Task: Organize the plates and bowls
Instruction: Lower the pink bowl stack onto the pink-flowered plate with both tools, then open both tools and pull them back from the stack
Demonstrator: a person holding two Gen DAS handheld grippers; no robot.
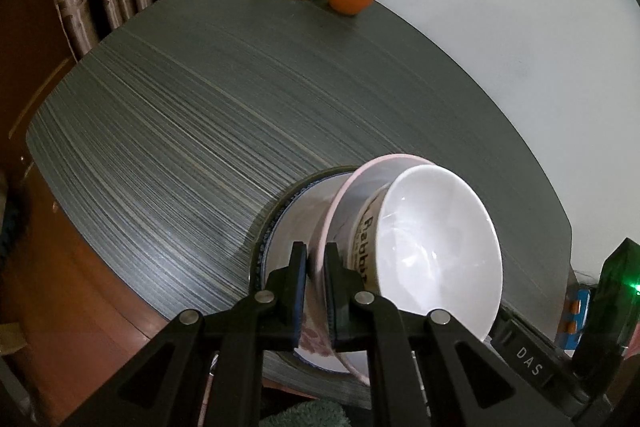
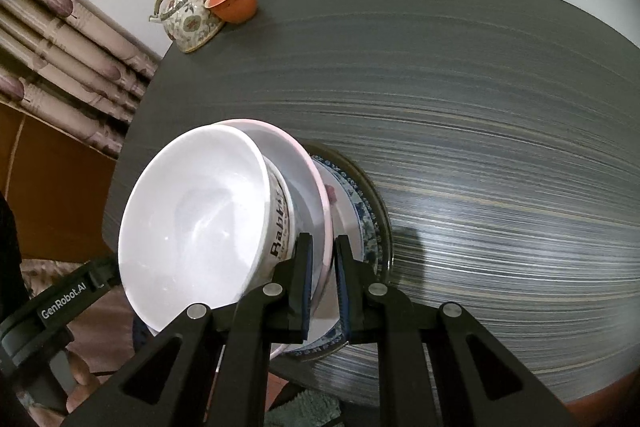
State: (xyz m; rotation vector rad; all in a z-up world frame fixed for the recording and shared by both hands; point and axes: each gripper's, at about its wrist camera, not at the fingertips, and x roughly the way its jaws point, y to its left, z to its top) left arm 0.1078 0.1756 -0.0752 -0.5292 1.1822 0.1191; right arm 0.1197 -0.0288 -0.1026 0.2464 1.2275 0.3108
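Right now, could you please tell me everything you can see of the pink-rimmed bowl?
The pink-rimmed bowl looks like glossy ceramic, white inside with a pale pink rim and a pink floral print outside. A white bowl lettered "Rabbit" is nested in it. Beneath it is a blue-patterned plate near the table's front edge. The left gripper and right gripper each pinch its rim.
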